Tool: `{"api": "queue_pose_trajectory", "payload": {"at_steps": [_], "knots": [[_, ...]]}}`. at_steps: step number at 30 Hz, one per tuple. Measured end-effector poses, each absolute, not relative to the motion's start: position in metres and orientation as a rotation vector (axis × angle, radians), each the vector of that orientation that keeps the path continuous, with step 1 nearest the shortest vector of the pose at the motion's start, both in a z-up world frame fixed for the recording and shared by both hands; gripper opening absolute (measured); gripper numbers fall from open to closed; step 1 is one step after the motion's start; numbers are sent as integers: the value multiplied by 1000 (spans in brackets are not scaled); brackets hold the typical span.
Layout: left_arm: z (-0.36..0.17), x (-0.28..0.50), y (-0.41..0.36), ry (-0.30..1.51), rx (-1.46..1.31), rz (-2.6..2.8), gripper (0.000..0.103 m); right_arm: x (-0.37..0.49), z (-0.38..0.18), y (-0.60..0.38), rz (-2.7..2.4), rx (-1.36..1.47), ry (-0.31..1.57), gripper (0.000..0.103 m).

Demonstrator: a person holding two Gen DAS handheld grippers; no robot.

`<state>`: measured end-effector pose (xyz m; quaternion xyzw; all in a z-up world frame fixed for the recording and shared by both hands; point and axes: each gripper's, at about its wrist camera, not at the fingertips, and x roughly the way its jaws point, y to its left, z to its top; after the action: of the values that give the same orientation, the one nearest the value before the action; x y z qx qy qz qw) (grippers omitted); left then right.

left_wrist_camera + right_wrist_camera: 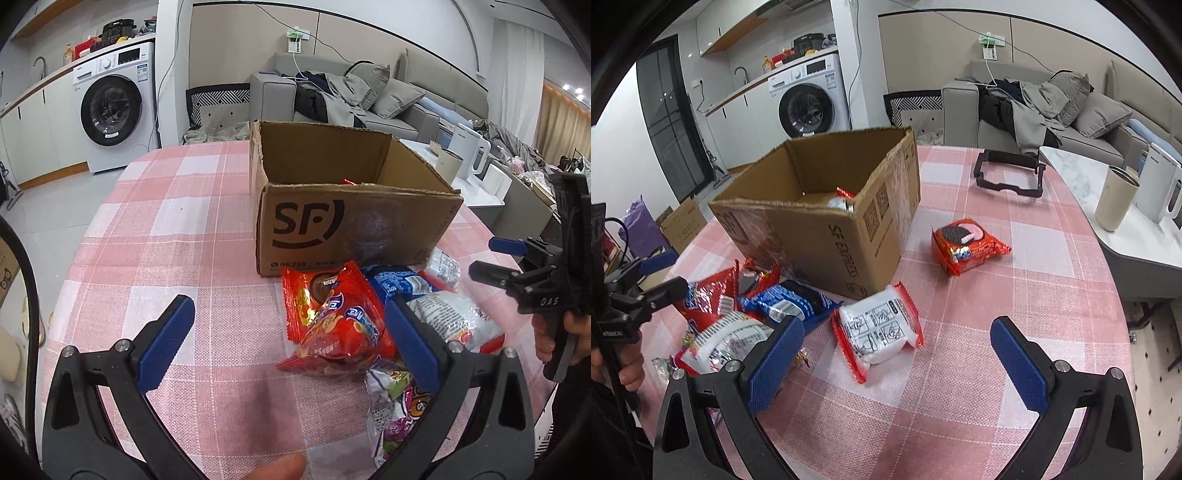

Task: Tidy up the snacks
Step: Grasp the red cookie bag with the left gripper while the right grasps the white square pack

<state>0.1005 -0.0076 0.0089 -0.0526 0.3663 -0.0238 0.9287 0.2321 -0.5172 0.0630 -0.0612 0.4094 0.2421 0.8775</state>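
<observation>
Your left wrist camera sits low over the checked tablecloth [166, 206], facing the cardboard box [332, 225] front, close up. Your right wrist camera looks from the box's [827, 236] other side, slightly higher. Both views share the box, snack pile [351, 317] [746, 314], sofa [406, 107] [1071, 122] and washing machine [114, 107] [809, 99].

Left gripper [291, 332] spread wide, empty; right gripper [899, 360] likewise.

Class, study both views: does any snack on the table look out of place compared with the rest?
Yes. One red cookie packet lies alone on the checked tablecloth, right of the cardboard box, while the other packets huddle in a pile at the box's front.
</observation>
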Motion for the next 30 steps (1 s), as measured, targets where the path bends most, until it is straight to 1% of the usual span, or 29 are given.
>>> {"api": "queue_pose_trajectory", "payload": {"at_steps": [6,17,23,25,28,30], "knots": [[0,105,-8,774,-106,-41,102,239,41,-508,468,-206,927,103],[-10,111,-9,803,-121,-65,102,254,19,-497,473,-261,965,101],[-17,113,-14,834,-123,-103,102,262,13,-491,476,-276,976,96],[-19,114,-15,841,-121,-112,99,264,13,-490,486,-277,979,86],[-20,115,-17,847,-131,-141,92,267,11,-489,504,-268,982,83],[-21,115,-17,848,-134,-164,84,264,11,-487,509,-266,979,81]]}}
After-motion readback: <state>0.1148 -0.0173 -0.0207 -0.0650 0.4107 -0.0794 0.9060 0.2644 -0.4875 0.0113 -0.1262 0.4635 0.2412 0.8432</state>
